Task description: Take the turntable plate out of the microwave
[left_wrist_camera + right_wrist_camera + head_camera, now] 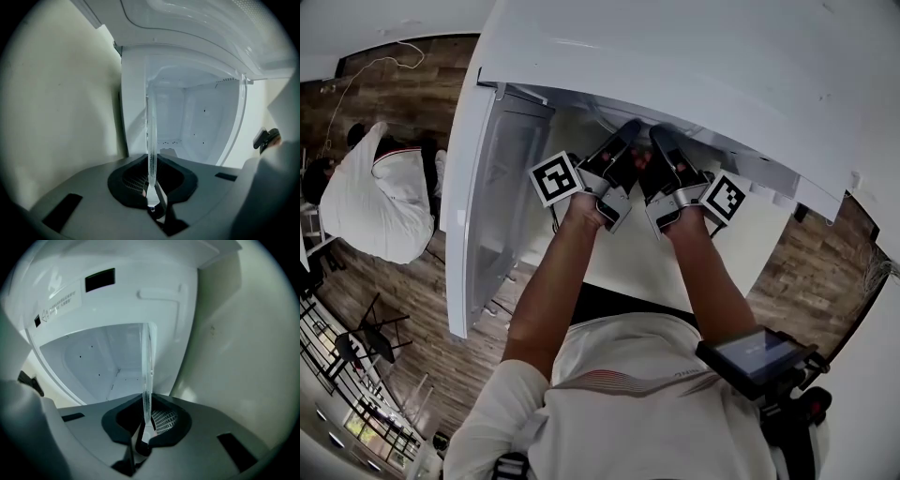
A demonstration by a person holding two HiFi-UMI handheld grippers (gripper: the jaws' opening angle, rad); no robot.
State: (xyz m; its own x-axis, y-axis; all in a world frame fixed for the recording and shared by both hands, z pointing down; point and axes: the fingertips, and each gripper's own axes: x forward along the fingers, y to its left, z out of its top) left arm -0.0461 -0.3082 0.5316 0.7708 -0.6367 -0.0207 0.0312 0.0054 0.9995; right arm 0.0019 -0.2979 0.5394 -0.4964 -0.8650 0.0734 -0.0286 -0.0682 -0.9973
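Seen from above, a person's two bare forearms reach side by side into a white boxy microwave oven [694,66], whose white door [502,187] hangs open at the left. Each hand holds a grey two-jaw gripper with a black-and-white marker cube.

The left gripper [151,190] is clenched on the rim of the clear round glass turntable plate [151,140], seen edge-on as a thin bright strip between its black pads. The right gripper [144,430] is likewise clamped on the same plate's rim.

The plate extends from both sets of jaws into the speckled white oven cavity [201,122].

Another person in a white shirt [375,197] bends over the brown wooden plank floor [403,103].
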